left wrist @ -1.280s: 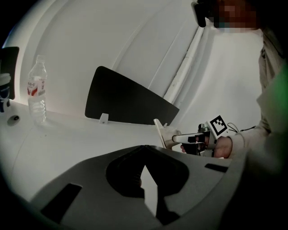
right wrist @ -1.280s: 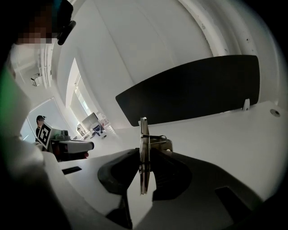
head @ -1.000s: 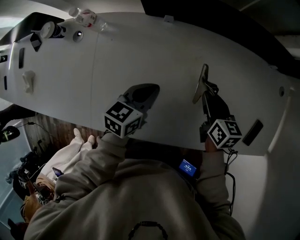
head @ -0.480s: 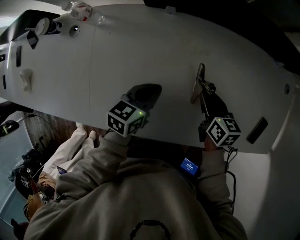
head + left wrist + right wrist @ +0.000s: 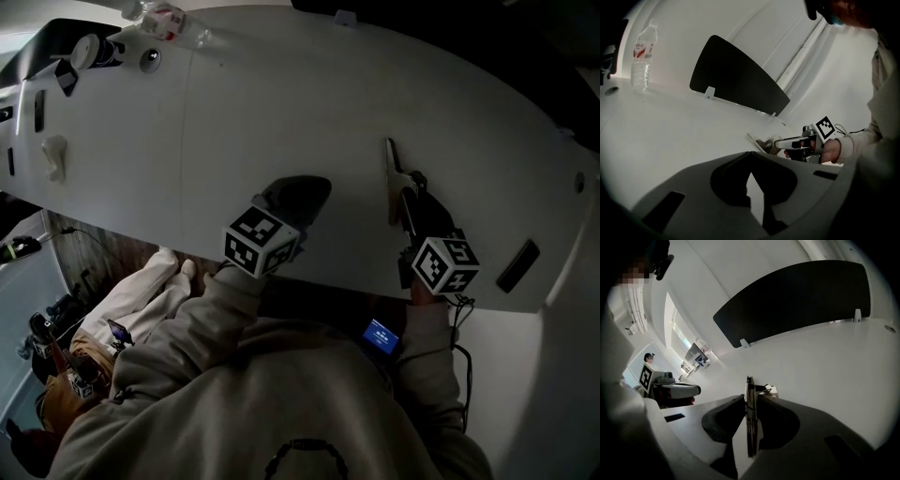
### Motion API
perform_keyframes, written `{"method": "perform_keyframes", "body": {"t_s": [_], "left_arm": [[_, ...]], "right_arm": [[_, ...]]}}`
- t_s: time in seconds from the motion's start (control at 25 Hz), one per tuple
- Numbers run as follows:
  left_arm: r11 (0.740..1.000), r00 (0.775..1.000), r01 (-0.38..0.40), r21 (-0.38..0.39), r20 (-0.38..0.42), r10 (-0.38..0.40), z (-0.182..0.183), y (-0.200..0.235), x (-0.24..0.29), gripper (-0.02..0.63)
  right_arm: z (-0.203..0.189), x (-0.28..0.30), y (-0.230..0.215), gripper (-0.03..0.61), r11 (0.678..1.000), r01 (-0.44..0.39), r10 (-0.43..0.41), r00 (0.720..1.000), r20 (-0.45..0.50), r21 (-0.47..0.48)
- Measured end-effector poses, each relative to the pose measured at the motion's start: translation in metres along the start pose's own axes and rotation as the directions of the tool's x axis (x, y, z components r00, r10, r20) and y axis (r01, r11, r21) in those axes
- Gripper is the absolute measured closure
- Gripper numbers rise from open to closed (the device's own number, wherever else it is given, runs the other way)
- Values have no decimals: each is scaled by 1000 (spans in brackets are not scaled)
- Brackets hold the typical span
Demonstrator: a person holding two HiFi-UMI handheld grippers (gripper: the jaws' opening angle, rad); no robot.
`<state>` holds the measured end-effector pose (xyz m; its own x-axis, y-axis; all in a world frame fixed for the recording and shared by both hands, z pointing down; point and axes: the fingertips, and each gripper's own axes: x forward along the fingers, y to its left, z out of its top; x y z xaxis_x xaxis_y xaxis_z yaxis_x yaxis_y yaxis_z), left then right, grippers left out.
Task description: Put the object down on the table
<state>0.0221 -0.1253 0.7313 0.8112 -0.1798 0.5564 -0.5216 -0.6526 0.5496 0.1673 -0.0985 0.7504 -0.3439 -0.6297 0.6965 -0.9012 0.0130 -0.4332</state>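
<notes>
First, the head view. A white table point(image 5: 281, 103) fills the upper frame, with a black divider panel point(image 5: 450, 37) along its far edge. The left gripper point(image 5: 314, 187) and the right gripper point(image 5: 405, 192) both sit over the table on the side away from the panel and point toward it. The right gripper grasps a thin flat object point(image 5: 390, 173) that stands on edge. The object's free end reaches toward the panel but stays well short of it. A water bottle point(image 5: 161, 19) lies near the panel's left end.

Next, the left gripper view. The left gripper's jaws are closed tip to tip, and nothing is between them. The panel point(image 5: 736, 75) stands upright beyond the jaws, across open table surface. The right gripper point(image 5: 783, 144) appears below the panel's right end. It holds the object point(image 5: 757, 142) low over the table. This view does not show whether the object touches the surface.

Last, the right gripper view. The right gripper's jaws are clamped on the object point(image 5: 750, 423), which is seen edge-on. A wire spring clip runs along the object toward the panel point(image 5: 797, 301). The left gripper point(image 5: 686, 390) is visible well to the left of the panel's near end.
</notes>
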Motion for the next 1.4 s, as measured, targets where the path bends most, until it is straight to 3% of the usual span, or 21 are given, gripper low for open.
{"method": "perform_keyframes", "body": {"t_s": [0.24,0.36,0.52,0.76,1.0,1.04,1.12,1.4], "left_arm": [[1000,1000,-9,9,-5,9,3,3,0,618],[1000,1000,-13,10,-11,13,-5,25,0,618],[1000,1000,-21,14,-13,21,-14,63,6,618],[1000,1000,-12,8,-14,12,-1,37,-3,618],[999,1000,-11,52,28,9,30,1,-9,618],[998,999,-12,64,38,9,36,-4,-13,618],[996,998,-17,90,65,11,55,-13,-21,618],[983,985,-49,176,170,18,122,-50,-63,618]], "right_arm": [[-5,2,-4,503,1000,17,-17,1000,-3,-16],[-13,28,-1,502,999,29,-29,1000,-3,-17],[-19,69,-3,389,998,41,-40,999,8,-43],[-3,29,-13,362,995,93,-92,996,18,-49],[21,-10,-7,366,995,77,-74,996,53,-59],[27,-17,-3,402,995,71,-66,996,64,-64],[44,-28,5,537,997,41,-34,995,95,-68],[106,-79,36,558,991,10,17,981,192,-137]]}}
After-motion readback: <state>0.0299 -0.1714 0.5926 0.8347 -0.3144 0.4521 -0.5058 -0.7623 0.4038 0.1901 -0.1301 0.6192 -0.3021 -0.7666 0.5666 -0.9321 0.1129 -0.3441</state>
